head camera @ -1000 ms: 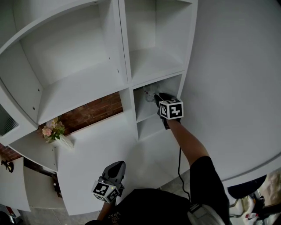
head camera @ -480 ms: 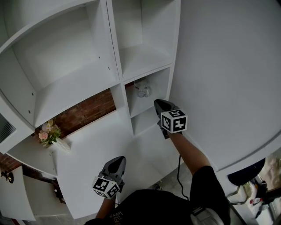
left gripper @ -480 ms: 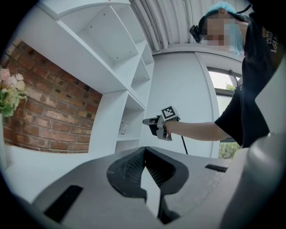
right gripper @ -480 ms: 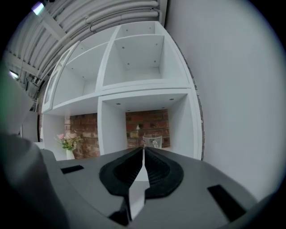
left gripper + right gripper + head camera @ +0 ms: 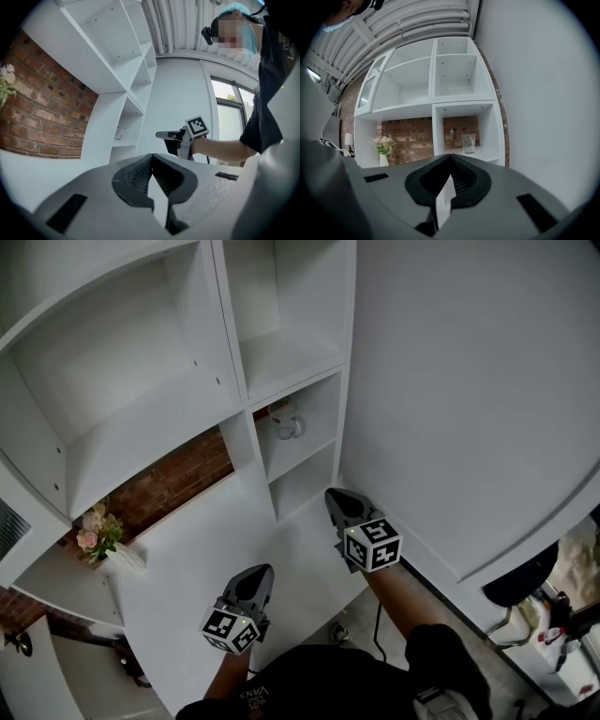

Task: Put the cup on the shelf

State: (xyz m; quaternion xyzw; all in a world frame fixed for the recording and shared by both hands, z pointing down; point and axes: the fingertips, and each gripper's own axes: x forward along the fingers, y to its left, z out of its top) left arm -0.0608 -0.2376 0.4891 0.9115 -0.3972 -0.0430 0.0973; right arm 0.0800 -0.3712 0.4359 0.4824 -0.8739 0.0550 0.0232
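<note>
We are holding the left gripper and right gripper low, jaws pressed together and empty, since the glass cup is already standing in the shelf.

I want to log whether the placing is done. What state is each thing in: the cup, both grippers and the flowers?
cup: upright on the shelf, in a small compartment, nothing gripping it.
right gripper: jaws together, empty, away from the shelf.
left gripper: jaws together, empty, held low.
vase of flowers: upright on a lower board to the left.
</note>
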